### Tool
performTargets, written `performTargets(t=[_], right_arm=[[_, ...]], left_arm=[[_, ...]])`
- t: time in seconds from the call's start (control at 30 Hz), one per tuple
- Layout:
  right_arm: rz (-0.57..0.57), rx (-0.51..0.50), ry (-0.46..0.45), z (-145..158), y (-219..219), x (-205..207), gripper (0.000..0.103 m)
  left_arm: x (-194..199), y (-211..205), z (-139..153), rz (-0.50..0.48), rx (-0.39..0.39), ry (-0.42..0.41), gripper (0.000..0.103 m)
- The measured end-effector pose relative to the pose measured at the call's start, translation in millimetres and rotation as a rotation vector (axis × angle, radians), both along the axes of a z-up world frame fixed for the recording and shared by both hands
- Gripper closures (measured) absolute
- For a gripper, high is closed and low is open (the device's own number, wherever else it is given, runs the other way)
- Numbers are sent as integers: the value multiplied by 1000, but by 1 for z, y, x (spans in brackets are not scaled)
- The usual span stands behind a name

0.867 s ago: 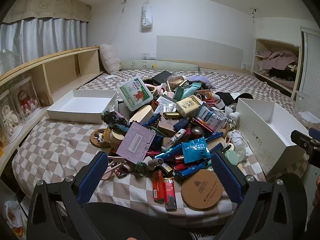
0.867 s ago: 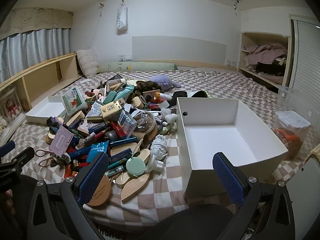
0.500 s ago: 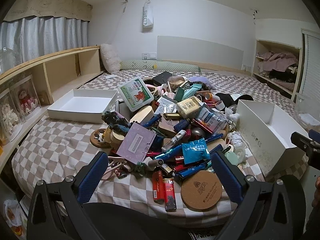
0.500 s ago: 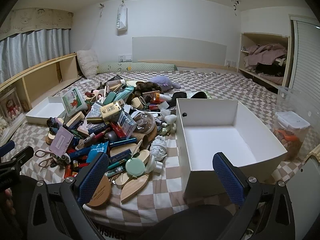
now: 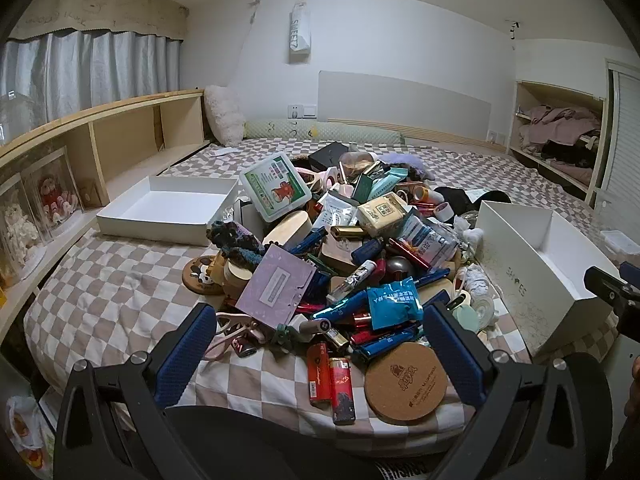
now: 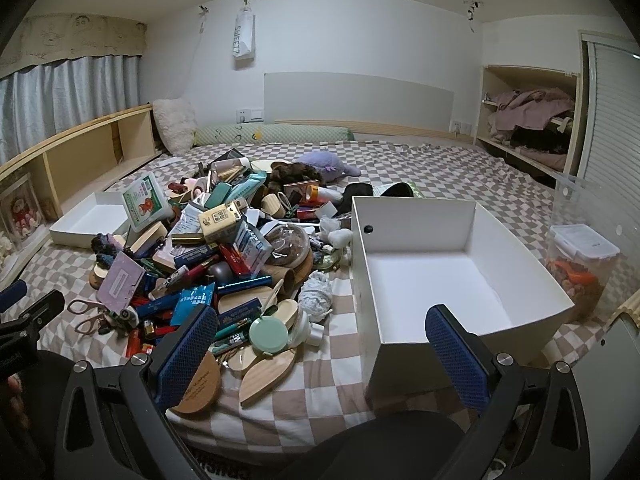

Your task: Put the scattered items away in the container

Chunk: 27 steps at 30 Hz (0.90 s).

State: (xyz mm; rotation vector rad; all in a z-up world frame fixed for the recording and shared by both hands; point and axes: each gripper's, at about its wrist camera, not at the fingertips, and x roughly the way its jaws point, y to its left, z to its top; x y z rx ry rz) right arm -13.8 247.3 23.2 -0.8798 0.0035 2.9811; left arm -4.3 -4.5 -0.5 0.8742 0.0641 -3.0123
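Nearest to me, the left claw (image 5: 320, 344) hangs with its two blue ribbed pads spread wide and nothing between them, aimed down at the near edge of the heap. The right claw (image 6: 322, 350) is spread just as wide, also gripping nothing, its right pad over the near wall of the white box (image 6: 520, 256).

Just past the left claw, on the checked bedcover (image 5: 112, 296), lie two red lighters (image 5: 331, 380) side by side, flat and glossy, and to their right one round cork coaster (image 5: 406, 380) with a printed mark. Left of them sit pink-handled scissors (image 5: 236, 332).

Behind these rises the pile of scattered items (image 5: 348, 248): a blue foil sachet (image 5: 394, 302), a lilac card-like booklet (image 5: 276, 284), several blue pens and tubes too tangled to count, a cream carton (image 5: 380, 210) and a green-and-white plastic case (image 5: 276, 186) tilted on top.

The white box, a deep rectangular cardboard one standing empty, sits touching the right side of the pile. One shallow white lid (image 5: 168, 208) lies on the far left. One clear lidded tub (image 6: 580, 264) stands right of the box.
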Motion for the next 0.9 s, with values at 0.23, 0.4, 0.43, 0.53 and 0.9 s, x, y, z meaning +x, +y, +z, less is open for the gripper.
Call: performTargets(t=[0.23,0.4,0.43,0.53,0.9], right_arm=[[7,8,-7,-1,-3,-3,0],[18,-21,-23,-3,-2,-7,0],[20,-31,-26,-4,-1,-8,0],[17,-30,-21,-4,-3,-10,0],[67,-74,-41,-13,-19,-24,0]], left_arm=[[0,1,0,1,1,2,0],[-1,-2,-1,-3,13,2,0],[-1,-2,-1,-4,14,2,0],[-4,0,-1,-4,7,4,0],[-16,7,-22,-39,24,-75,0]])
